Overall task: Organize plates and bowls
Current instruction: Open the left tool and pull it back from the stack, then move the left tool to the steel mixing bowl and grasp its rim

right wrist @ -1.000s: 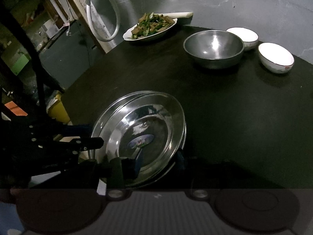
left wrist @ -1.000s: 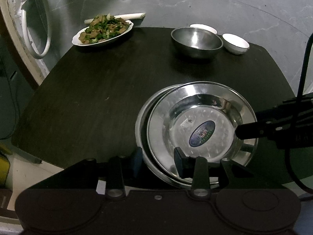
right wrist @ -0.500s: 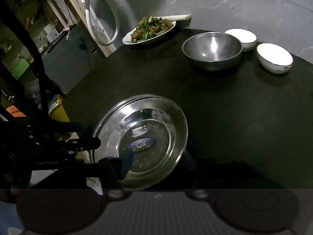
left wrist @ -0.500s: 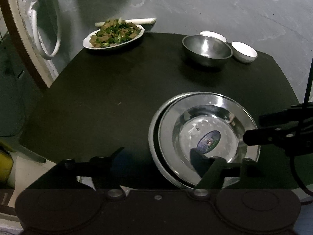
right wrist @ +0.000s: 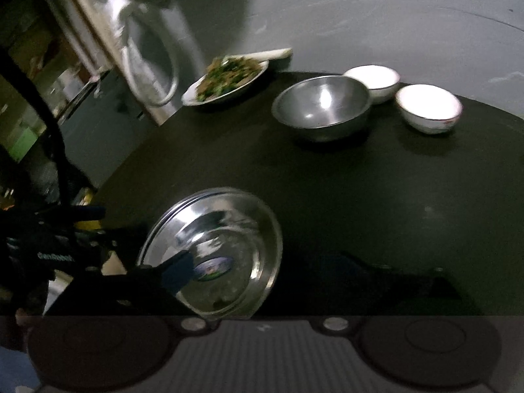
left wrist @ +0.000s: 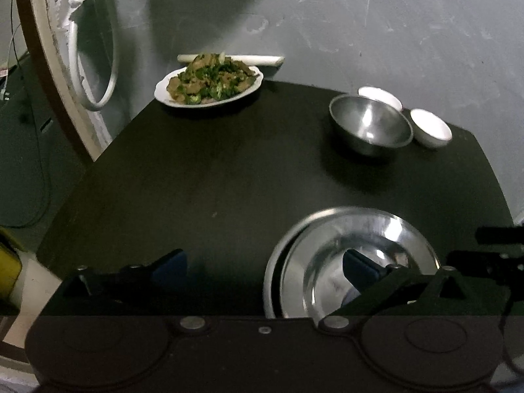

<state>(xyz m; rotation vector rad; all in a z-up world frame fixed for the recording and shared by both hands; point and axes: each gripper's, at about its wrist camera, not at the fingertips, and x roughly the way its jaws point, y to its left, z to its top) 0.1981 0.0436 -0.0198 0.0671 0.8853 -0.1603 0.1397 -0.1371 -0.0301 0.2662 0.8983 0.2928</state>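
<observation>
Two round stainless-steel plates (left wrist: 353,262), nested, lie on the dark bench (left wrist: 229,180) just ahead of our left hand-held gripper (left wrist: 265,263) and right hand-held gripper (right wrist: 271,268). Both have just been opening and now stand spread wide, gripping nothing; one pad of each overlaps the plates in view.
</observation>
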